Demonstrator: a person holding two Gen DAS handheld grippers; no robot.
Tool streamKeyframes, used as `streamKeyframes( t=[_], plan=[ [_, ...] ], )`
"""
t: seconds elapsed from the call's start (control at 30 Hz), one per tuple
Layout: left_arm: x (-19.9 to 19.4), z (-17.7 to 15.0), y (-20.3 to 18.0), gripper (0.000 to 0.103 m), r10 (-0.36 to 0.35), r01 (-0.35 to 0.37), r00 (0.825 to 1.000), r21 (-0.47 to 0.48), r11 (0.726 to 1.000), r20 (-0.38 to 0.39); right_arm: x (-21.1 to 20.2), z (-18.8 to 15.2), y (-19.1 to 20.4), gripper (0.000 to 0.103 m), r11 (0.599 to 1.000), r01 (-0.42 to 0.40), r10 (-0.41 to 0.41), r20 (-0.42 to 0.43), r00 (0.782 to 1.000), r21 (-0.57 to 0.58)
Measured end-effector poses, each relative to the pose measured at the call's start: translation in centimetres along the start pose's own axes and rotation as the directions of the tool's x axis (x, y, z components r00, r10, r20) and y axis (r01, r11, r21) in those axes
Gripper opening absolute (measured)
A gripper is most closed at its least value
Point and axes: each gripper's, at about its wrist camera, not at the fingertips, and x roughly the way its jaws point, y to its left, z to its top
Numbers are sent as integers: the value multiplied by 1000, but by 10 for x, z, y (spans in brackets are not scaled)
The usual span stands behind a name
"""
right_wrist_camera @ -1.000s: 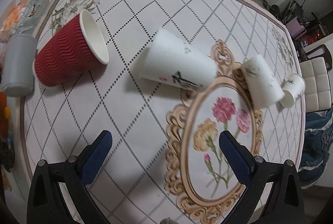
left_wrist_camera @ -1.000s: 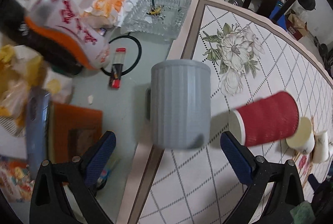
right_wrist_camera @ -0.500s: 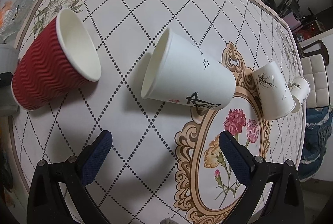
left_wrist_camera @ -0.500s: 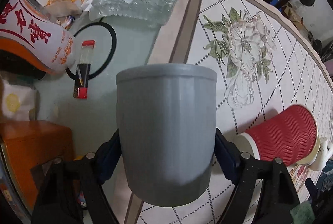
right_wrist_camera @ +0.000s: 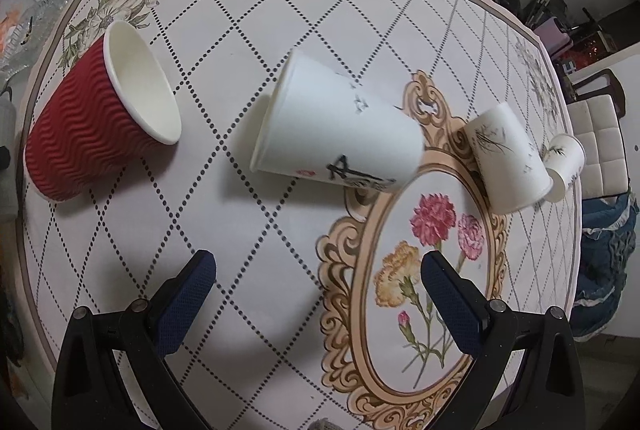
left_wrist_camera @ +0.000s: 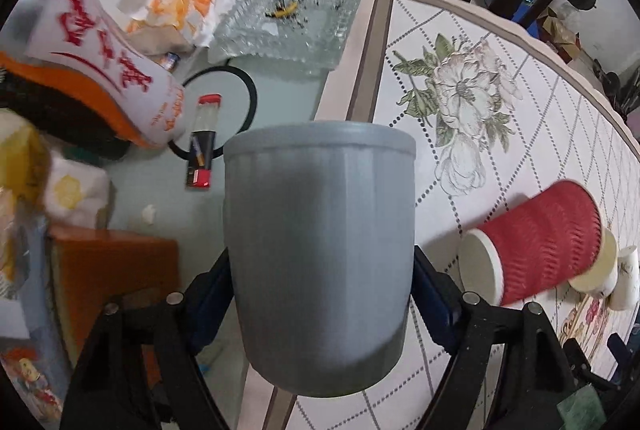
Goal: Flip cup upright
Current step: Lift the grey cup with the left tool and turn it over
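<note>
The left gripper (left_wrist_camera: pixel 320 290) is clamping the grey cup (left_wrist_camera: pixel 320 242) between its blue pads, one pressing each side, at the tablecloth's (left_wrist_camera: pixel 500 158) edge beside a glass tray (left_wrist_camera: pixel 288 18). The right gripper (right_wrist_camera: pixel 318 294) is hovering with its jaws spread wide, gripping nothing, above the cloth just short of a white cup (right_wrist_camera: pixel 340 134) lying on its side. A red cup (right_wrist_camera: pixel 100 122) is lying on its side to its left.

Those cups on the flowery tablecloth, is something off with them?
Yes. The red cup and three white paper cups, large, medium and small, all lie tipped on their sides. The left gripper grips a grey cup. Nothing looks spilled.
</note>
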Motion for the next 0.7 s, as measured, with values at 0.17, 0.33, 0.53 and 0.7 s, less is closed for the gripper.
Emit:
streamKeyframes(
  t=[0.17, 0.33, 0.53, 0.7],
  plan=[
    [-39, -24, -7, 80, 9, -8, 999, -4, 1000, 38, -13, -9, -17, 103, 1000, -10, 10, 17, 1000, 26],
    [-76, -56, -26, 80, 4, -5, 998, 13, 1000, 57, -24, -20, -47, 103, 995, -77, 74, 53, 996, 66],
    [-91, -94, -82, 80, -9, 7, 999, 48, 999, 34, -27, -37, -92, 103, 991, -108, 104, 55, 993, 81],
    [-89, -127, -139, 80, -52, 52, 999, 61, 997, -9, -17, -61, -140, 103, 989, -101, 98, 40, 994, 106]
  ],
)
